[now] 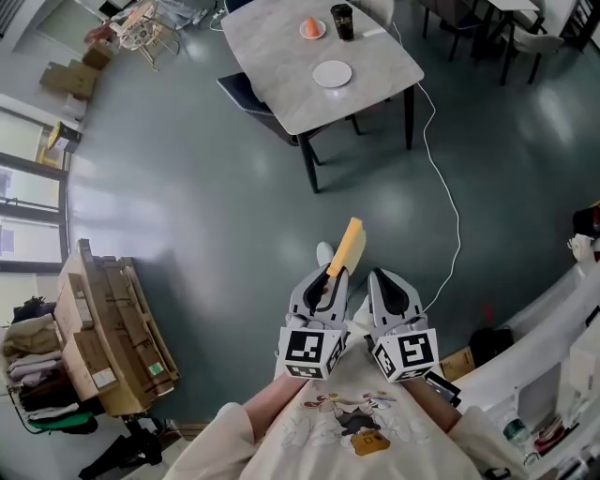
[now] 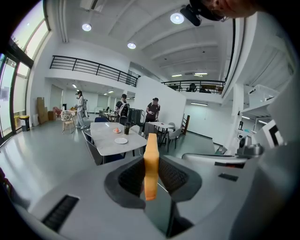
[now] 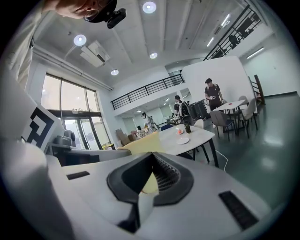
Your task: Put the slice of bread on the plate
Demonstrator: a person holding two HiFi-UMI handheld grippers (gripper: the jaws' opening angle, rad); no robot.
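One bread slice (image 1: 349,246) clamped edge-on in left gripper (image 1: 330,277). Right gripper (image 1: 380,277) jaws together, empty. Table (image 1: 281,66): one empty white plate (image 1: 332,73), one dark cup (image 1: 342,22).

My left pale grey plastic gripper (image 1: 330,277) has a smooth rounded shell, black ribbed pads (image 2: 133,177) inside its jaws and a black slot (image 2: 61,213) in its casing. The right pale grey plastic gripper (image 1: 376,277) is built the same. Each bears a white cube with black square markers: left cube (image 1: 312,352), right cube (image 1: 407,354). I wear cream long sleeves (image 1: 230,436) and a cream shirt with a cartoon print (image 1: 356,427).
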